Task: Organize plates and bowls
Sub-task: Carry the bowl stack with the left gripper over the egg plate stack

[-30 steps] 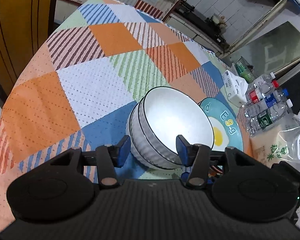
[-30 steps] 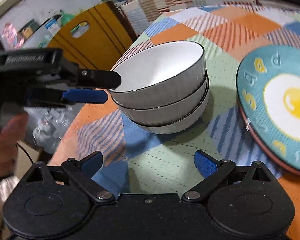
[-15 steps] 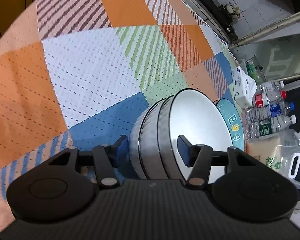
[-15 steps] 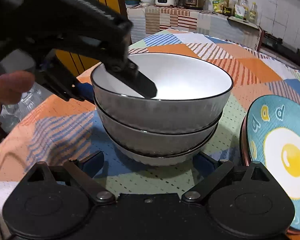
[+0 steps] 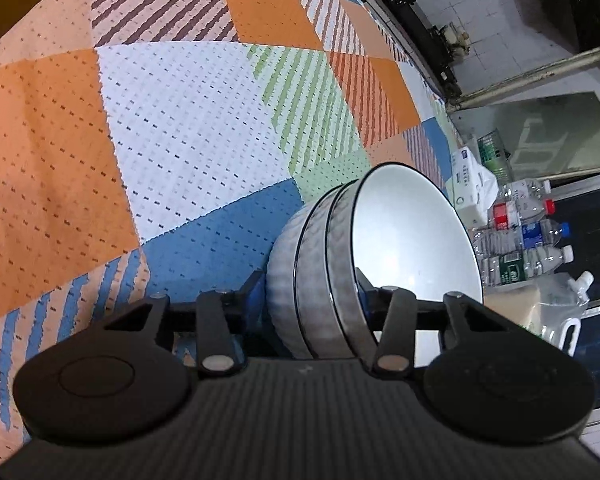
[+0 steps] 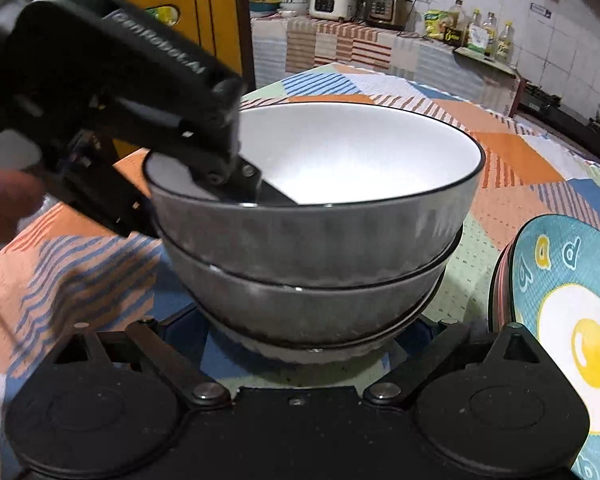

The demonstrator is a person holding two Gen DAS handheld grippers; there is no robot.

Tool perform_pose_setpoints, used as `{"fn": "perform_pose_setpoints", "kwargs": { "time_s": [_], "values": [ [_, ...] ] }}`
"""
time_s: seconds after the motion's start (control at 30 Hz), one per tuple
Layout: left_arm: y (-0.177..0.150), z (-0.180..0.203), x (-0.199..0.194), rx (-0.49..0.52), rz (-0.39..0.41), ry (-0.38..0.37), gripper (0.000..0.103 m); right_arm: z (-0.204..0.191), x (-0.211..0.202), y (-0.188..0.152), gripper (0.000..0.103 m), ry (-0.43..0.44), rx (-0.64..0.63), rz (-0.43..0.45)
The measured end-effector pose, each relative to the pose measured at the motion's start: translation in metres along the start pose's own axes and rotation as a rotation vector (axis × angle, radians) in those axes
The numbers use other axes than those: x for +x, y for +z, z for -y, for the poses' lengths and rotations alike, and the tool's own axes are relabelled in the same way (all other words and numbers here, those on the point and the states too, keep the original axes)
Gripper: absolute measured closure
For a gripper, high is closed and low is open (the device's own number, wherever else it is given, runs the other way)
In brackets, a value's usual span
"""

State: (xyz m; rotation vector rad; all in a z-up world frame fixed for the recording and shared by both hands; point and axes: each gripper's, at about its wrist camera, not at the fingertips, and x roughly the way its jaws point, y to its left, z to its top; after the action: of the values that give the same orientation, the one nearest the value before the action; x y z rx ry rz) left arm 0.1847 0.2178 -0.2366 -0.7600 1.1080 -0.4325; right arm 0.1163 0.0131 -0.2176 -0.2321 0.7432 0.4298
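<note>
A stack of three white ribbed bowls with black rims [image 5: 332, 264] [image 6: 320, 248] stands on the patterned tablecloth. My left gripper [image 5: 310, 292] straddles the stack's near wall: one finger is inside the top bowl [image 6: 276, 196], the other outside against the wall, closed on the rims. My right gripper [image 6: 308, 334] is open, its fingers either side of the stack's base, low at the table. A teal plate with a fried-egg print [image 6: 572, 332] lies right of the bowls on a stack of plates.
Water bottles [image 5: 520, 236], a tissue pack [image 5: 468, 176] and a plastic bag with a jug [image 5: 552, 312] lie past the table's edge. A yellow chair back [image 6: 204, 24] stands behind the table. A counter with appliances [image 6: 380, 0] is further back.
My left gripper has slid further onto the bowl stack's wall and closed on it. My right gripper has moved in close, its open fingers now flanking the stack's base.
</note>
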Motion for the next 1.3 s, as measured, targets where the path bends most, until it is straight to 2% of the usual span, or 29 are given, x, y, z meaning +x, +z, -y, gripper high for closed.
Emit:
{"fn": "perform_pose_setpoints", "kwargs": {
  "time_s": [0.13,0.3,0.57,0.7,1.07,1.3],
  "values": [
    [0.000,-0.005,-0.001,-0.025,0.005,-0.018,0.060,0.000,0.005,0.002,0.004,-0.013,0.000,0.027],
    [-0.002,-0.001,-0.003,0.008,0.010,0.002,0.060,0.000,0.003,-0.002,0.004,0.012,-0.030,0.044],
    [-0.014,0.020,-0.012,0.083,0.017,0.091,0.059,0.009,0.002,-0.005,0.005,0.090,-0.008,0.054],
    [-0.019,0.026,-0.022,0.077,0.007,0.091,0.059,0.008,-0.007,-0.006,0.005,0.112,-0.009,0.072],
    [-0.038,0.078,-0.052,0.160,-0.034,0.100,0.059,0.011,-0.057,-0.004,0.005,0.102,0.010,0.132],
    [-0.049,0.118,-0.056,0.209,-0.053,0.107,0.059,0.025,-0.085,-0.008,0.005,0.087,0.031,0.164]
  ]
}}
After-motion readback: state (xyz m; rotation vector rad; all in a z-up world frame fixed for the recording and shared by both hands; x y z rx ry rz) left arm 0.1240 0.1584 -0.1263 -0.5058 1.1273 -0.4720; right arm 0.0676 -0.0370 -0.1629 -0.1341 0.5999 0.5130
